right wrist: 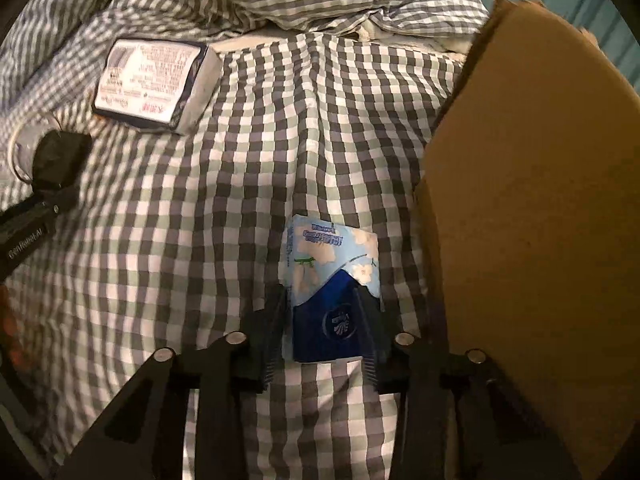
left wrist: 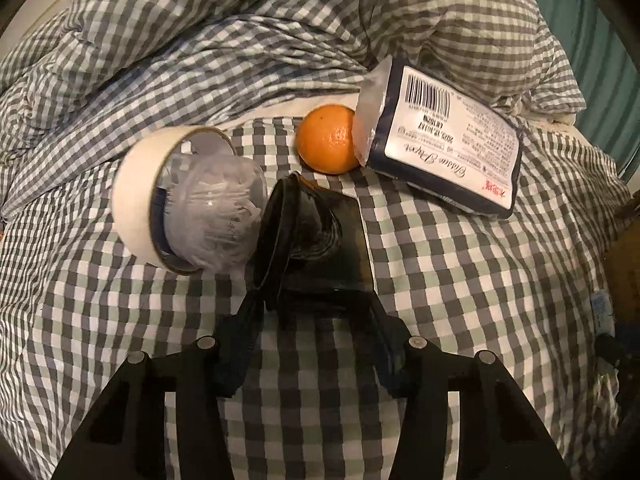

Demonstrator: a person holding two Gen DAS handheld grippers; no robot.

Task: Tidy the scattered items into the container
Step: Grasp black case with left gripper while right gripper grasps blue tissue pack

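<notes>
Your left tongs (left wrist: pixel 316 224) are clamped on a small black object (left wrist: pixel 308 224), dark and folded-looking, too murky to name, right down on the checked bedsheet (left wrist: pixel 460 280). Your right tongs (right wrist: pixel 324 320) are clamped on a blue tissue pack (right wrist: pixel 332 280), with its flowered end poking out beyond the tips, and the cardboard box (right wrist: pixel 540 200) stands close by on their right side, its brown wall filling that edge of the view. So two items are in hand, neither one in the container yet. Look past your left tongs: a roll of tape (left wrist: pixel 160 200) with a clear tub of cotton swabs (left wrist: pixel 218 216) sitting in its ring lies just to their left, an orange (left wrist: pixel 326 140) sits ahead of the tips, and a dark packet with a white barcode label (left wrist: pixel 448 140) leans against that orange, ahead and to the right. All of those are on the bed, untouched. The inside of the box is hidden from both views, so you cannot tell whether anything has gone in. By the look of it, you are early: two grips made, two drops owed, and at least four more things to fetch afterwards.
</notes>
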